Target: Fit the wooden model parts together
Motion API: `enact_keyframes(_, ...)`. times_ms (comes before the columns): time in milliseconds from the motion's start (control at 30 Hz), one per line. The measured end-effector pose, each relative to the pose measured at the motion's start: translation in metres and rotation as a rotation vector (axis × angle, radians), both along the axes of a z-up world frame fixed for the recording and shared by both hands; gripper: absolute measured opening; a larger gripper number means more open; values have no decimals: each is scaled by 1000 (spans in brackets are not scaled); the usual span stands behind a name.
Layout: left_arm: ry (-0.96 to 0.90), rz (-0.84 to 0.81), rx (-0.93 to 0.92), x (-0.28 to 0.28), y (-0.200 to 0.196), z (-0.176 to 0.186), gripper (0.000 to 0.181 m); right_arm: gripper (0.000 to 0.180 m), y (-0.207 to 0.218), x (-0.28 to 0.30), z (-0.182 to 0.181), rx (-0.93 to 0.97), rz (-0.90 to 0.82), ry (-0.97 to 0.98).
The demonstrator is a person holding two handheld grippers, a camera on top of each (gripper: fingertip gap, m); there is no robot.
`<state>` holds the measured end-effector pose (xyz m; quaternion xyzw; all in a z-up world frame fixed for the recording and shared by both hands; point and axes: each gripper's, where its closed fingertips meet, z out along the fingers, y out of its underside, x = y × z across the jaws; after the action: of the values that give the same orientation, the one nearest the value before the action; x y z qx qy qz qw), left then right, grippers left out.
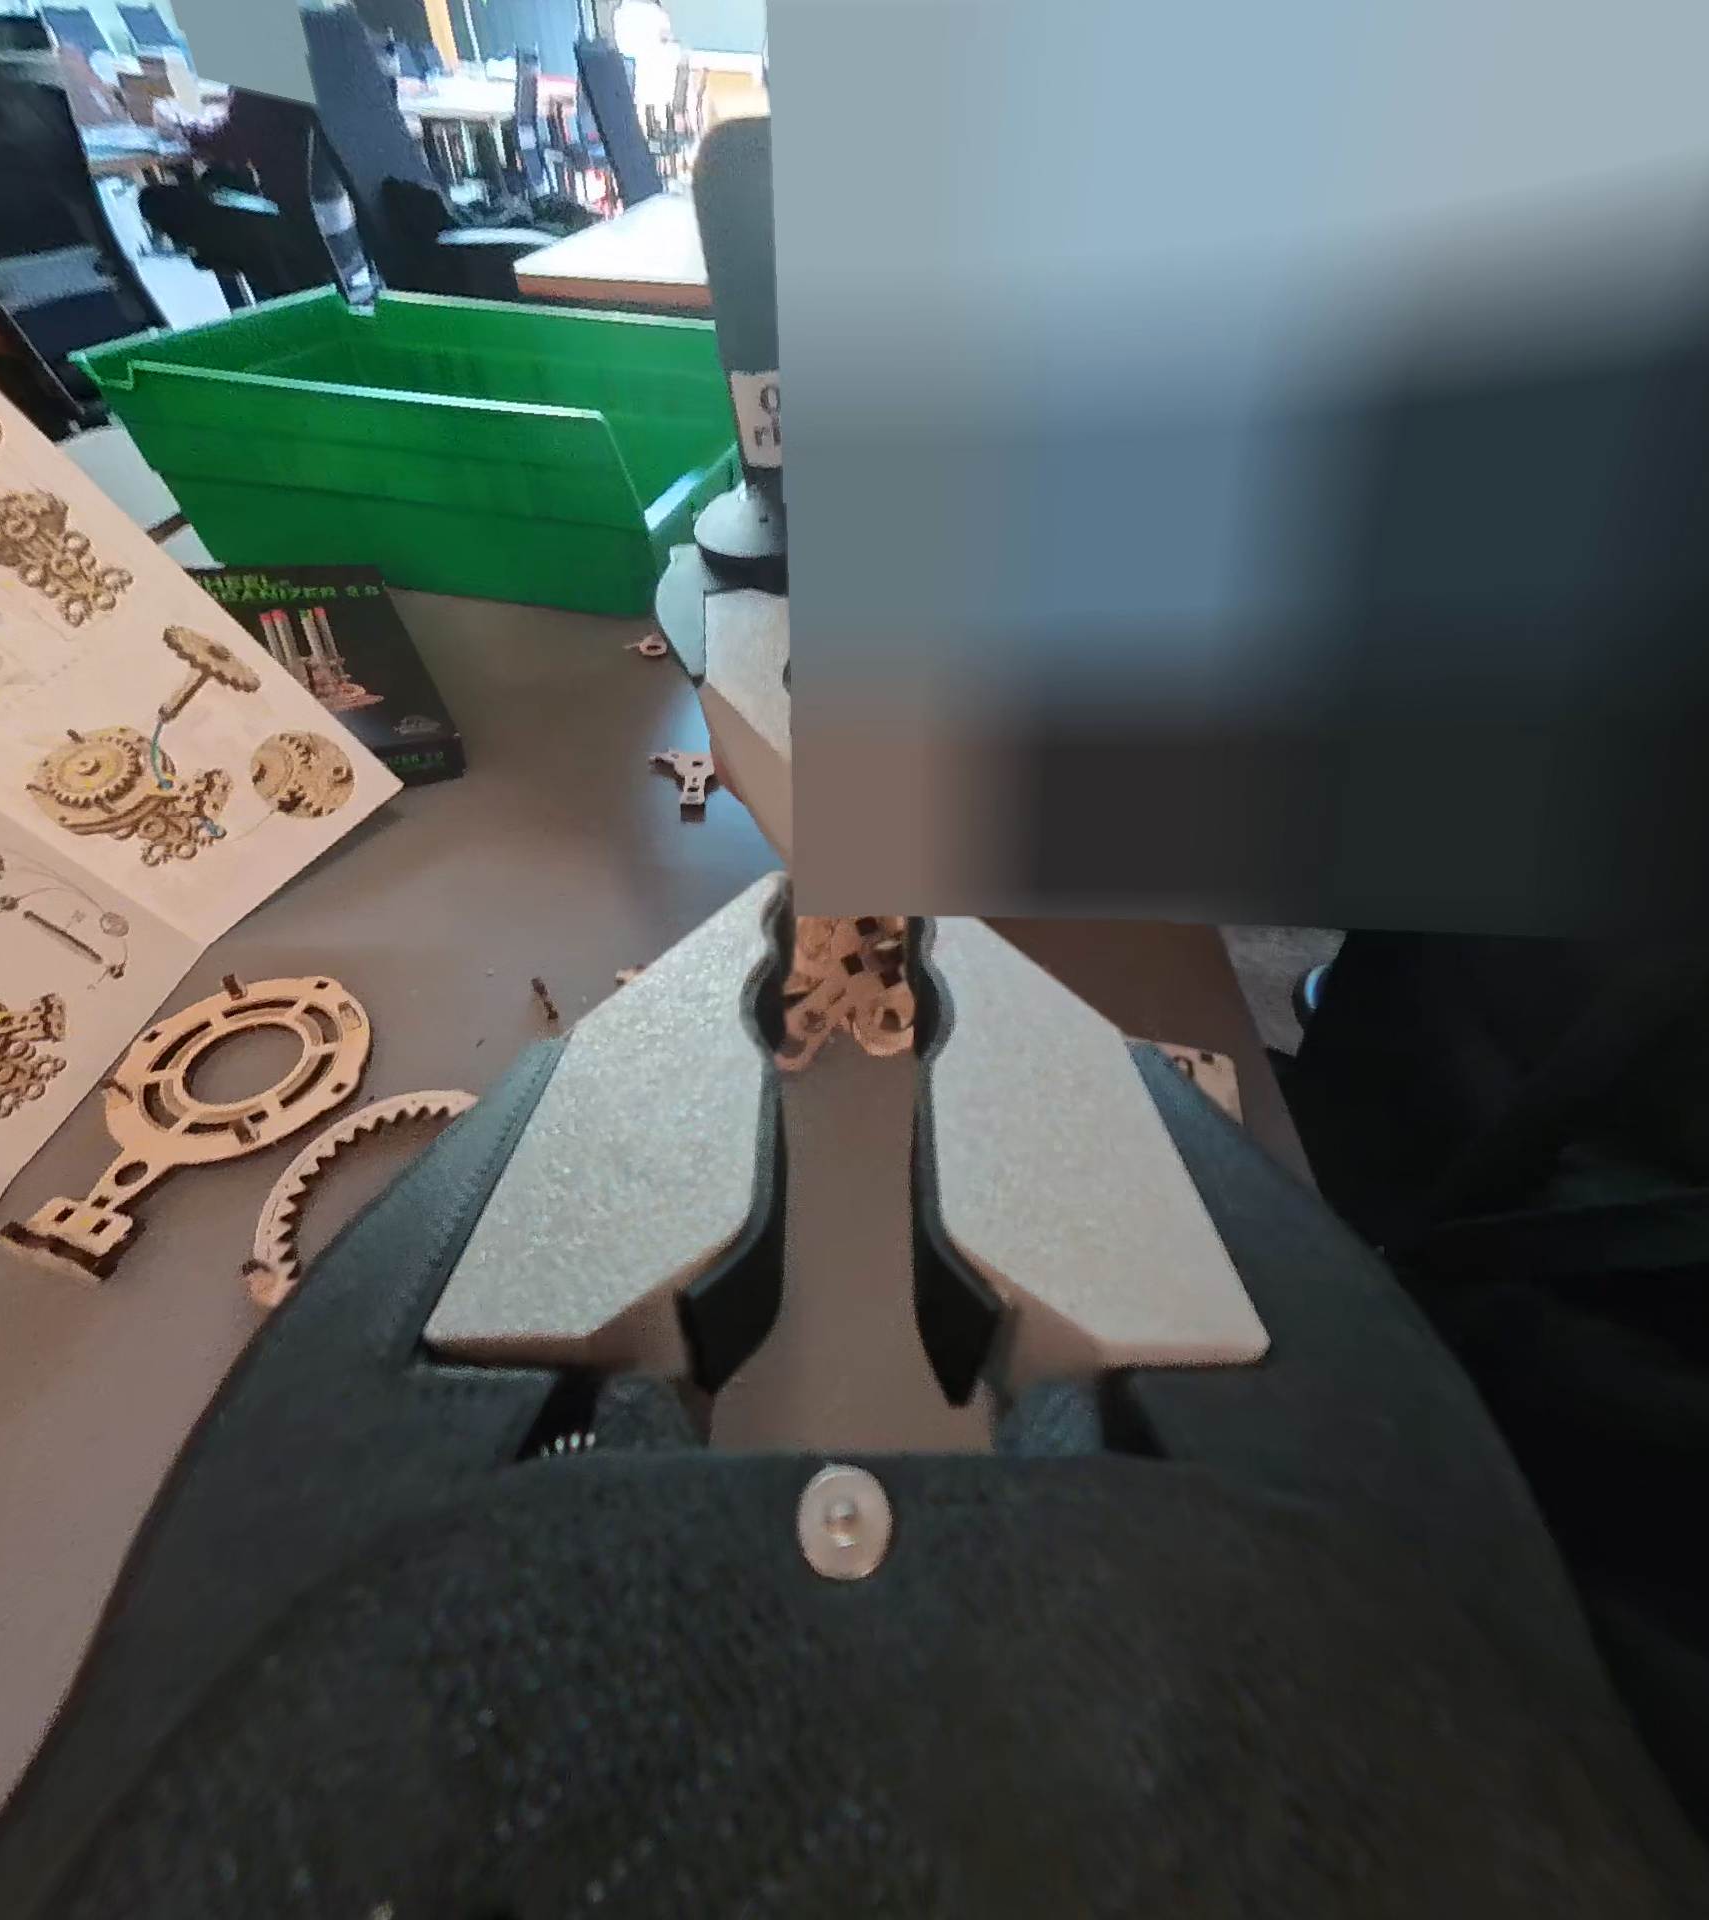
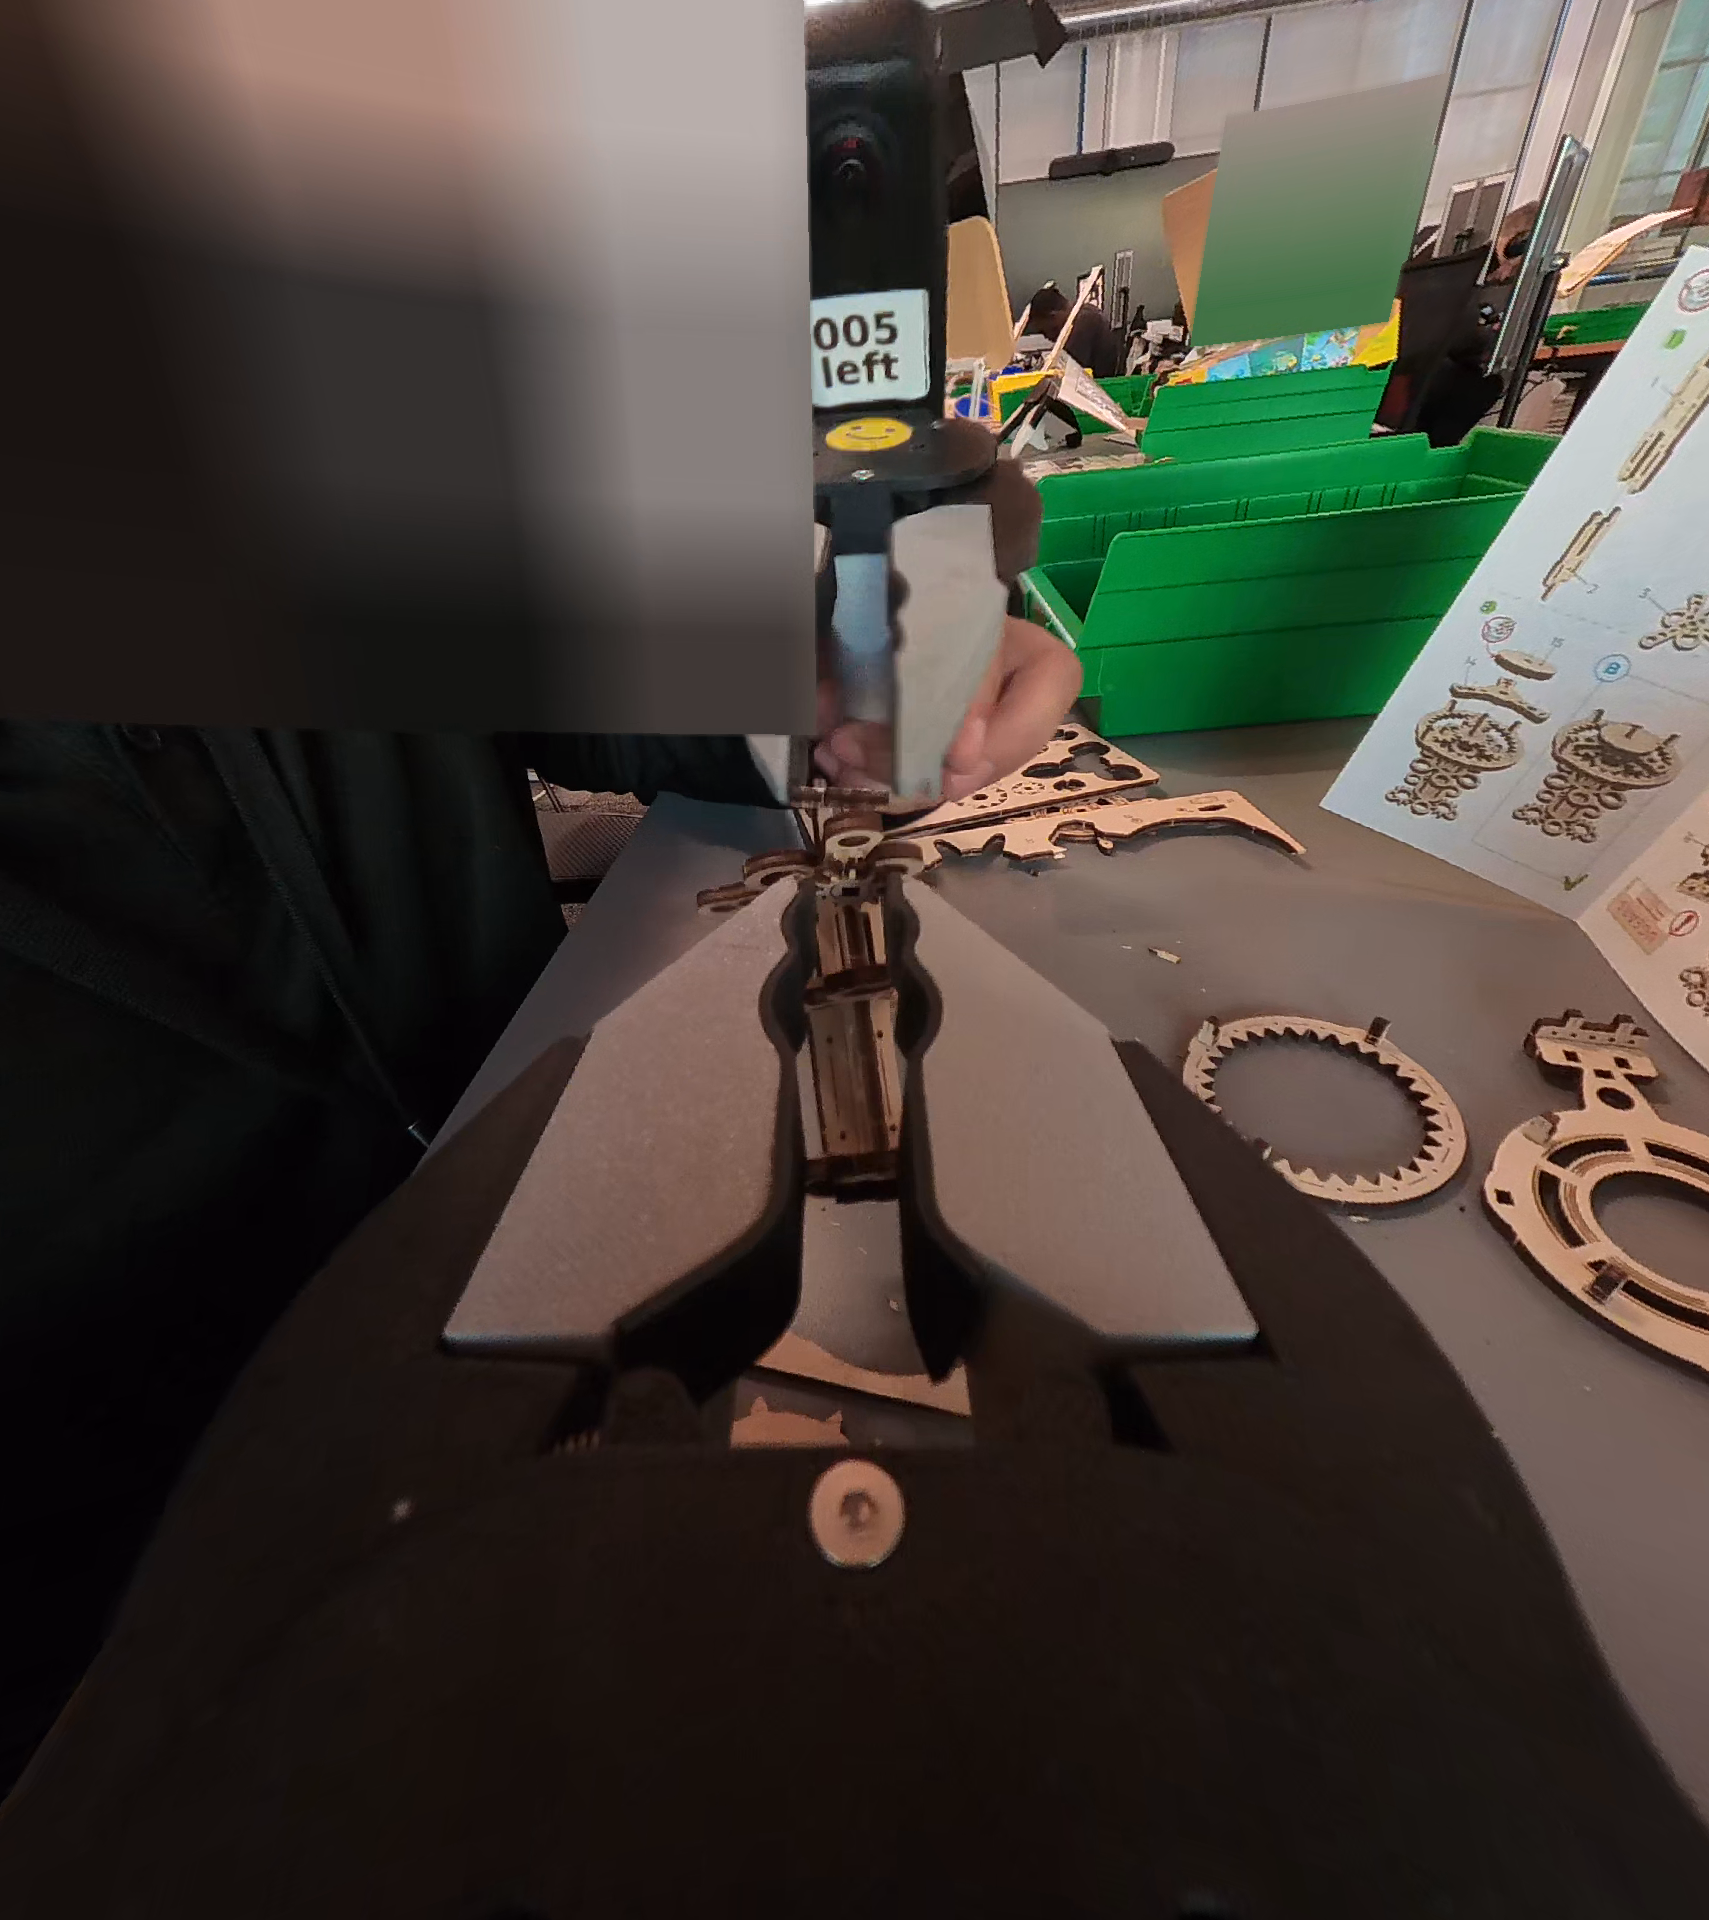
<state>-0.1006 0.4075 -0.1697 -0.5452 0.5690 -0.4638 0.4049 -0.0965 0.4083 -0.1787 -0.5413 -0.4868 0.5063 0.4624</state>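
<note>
We are clamping a long, pale-brown laser-cut wooden shaft assembly lengthwise between the narrowed fingers of our right gripper, above the grey table. Our left gripper is pinching what seems to be the ornate end of that piece, though blur hides most of it. A toothed wooden ring and a round wooden frame with a slotted tab are lying flat beside a white illustrated instruction sheet. Green plastic bins are sitting behind.

Pale laser-cut wood ring gear, matt grey table
</note>
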Motion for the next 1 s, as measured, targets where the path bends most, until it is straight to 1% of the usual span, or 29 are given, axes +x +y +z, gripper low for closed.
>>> enact_keyframes(133,48,-17,-6,3,-3,-7,17,10,0,-1,-2,5,0,-15)
enact_keyframes(233,58,-19,0,2,-4,-5,20,10,-1,-2,-3,14,-1,-28)
enact_keyframes(400,64,-11,-4,0,0,0,19,10,-1,-2,-4,13,1,-30)
enact_keyframes(667,155,-50,35,3,-6,-8,19,10,-3,-3,-5,18,4,-40)
enact_keyframes(1000,160,-58,66,4,-4,-6,16,10,-2,-3,-5,16,2,-39)
